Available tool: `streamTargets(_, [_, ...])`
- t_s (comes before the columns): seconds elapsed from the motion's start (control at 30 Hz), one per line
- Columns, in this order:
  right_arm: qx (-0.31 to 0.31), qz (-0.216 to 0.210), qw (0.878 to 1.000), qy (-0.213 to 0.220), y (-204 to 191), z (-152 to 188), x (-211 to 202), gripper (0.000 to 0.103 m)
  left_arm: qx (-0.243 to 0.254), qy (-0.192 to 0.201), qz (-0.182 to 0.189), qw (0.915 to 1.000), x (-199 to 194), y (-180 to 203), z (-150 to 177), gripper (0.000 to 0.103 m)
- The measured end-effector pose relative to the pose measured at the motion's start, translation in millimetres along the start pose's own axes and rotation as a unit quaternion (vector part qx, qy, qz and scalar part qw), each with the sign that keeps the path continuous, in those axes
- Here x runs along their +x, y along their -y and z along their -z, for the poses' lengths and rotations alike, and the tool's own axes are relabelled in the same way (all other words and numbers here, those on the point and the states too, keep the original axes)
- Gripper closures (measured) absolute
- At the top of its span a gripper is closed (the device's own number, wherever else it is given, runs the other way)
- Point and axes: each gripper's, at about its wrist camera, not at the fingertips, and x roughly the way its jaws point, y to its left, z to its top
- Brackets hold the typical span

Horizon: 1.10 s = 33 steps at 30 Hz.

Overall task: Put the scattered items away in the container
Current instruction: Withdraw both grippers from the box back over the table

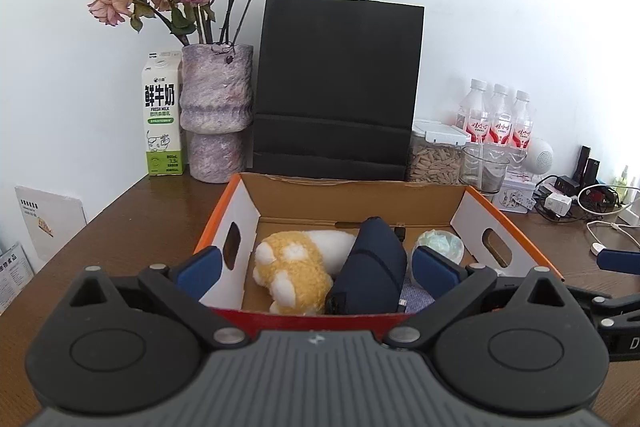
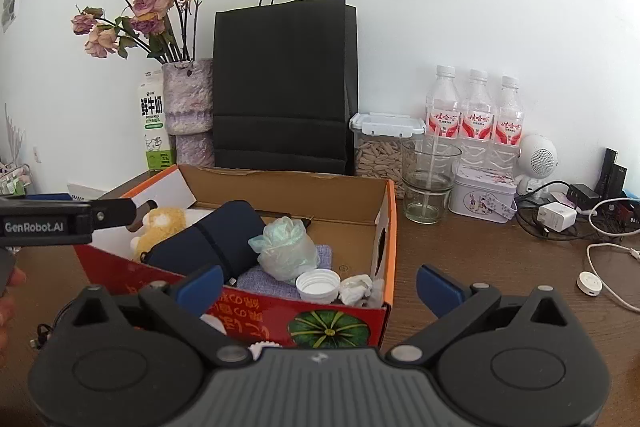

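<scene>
Your left gripper point(image 1: 316, 267) gapes empty | right gripper point(image 2: 320, 285) likewise, nothing held | both hover at the box point(image 2: 280, 311) front, since plush point(image 1: 294, 273), pouch point(image 1: 370, 265), cap point(image 2: 318, 285) already lie inside.

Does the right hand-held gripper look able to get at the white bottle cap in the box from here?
Probably yes. The right hand-held gripper is open and empty, the white cap lies uncovered near the cardboard box's front wall, though crumpled tissue crowds its right side.

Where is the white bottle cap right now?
In the right wrist view, the white cap lies inside the cardboard box, near its front right corner, between the crumpled tissue and plastic bag.
</scene>
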Motion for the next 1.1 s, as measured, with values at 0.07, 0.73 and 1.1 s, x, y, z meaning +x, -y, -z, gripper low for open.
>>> streamTargets(0.07, [0.005, 0.003, 1.000, 0.000, 1, 4, -10, 0.000, 0.003, -0.002, -0.007, 1.0000, -9, -5, 4, 0.000])
streamTargets(0.73, [0.025, 0.029, 0.998, -0.046, 14, 70, -64, 0.000, -0.005, -0.045, -0.056, 0.9974, -63, -63, 59, 0.000])
streamTargets(1.1, [0.019, 0.024, 0.996, -0.082, 12, 98, -67, 0.000, -0.006, -0.067, -0.057, 0.9961, -71, -73, 79, 0.000])
